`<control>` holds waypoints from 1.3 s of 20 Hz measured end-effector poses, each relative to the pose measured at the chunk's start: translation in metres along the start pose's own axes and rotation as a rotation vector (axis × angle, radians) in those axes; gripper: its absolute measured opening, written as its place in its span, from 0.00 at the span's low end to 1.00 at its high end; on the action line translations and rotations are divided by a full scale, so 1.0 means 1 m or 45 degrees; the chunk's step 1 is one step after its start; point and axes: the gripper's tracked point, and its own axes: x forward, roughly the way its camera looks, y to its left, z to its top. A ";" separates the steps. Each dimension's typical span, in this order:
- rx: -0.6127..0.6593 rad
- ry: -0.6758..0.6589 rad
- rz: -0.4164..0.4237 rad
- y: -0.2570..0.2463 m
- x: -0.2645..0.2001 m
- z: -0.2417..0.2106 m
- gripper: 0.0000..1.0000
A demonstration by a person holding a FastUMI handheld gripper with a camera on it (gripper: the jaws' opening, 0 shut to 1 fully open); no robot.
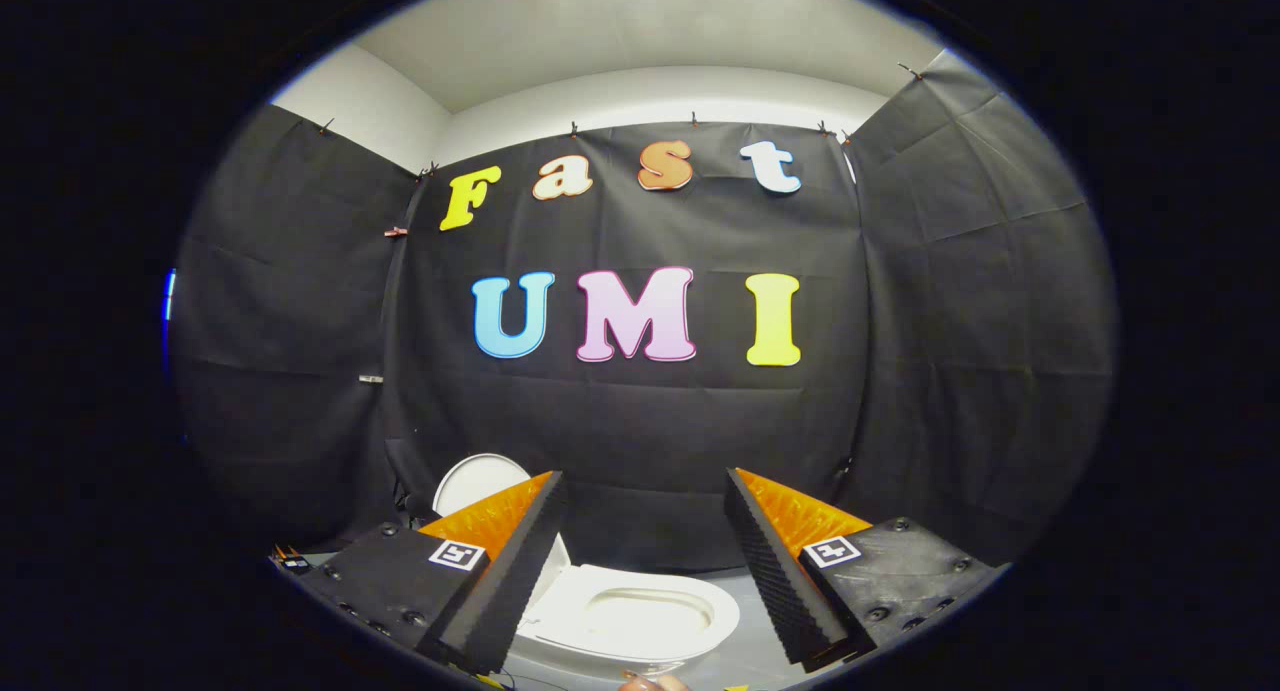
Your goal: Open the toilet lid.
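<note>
Your gripper [645, 561] hung with its fingers spread wide and nothing between them, held well above the floor and aimed at the booth wall [640, 421] rather than down at the work. Between and below the fingers sat the toilet [630, 621], its seat ring and bowl open to view. The toilet lid [470, 481] stood upright behind the left finger, leaning back toward the cloth, so the task looked finished to me. Holding the fingers apart and clear of the lid made sense if you had let it go and wanted no snag. A fingertip [650, 683] showed just below the bowl.
</note>
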 end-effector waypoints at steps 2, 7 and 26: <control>0.002 -0.021 0.016 -0.009 -0.006 0.004 1.00; 0.031 -0.024 -0.004 -0.036 -0.014 0.007 0.99; 0.144 -0.157 0.076 -0.047 -0.031 0.045 0.99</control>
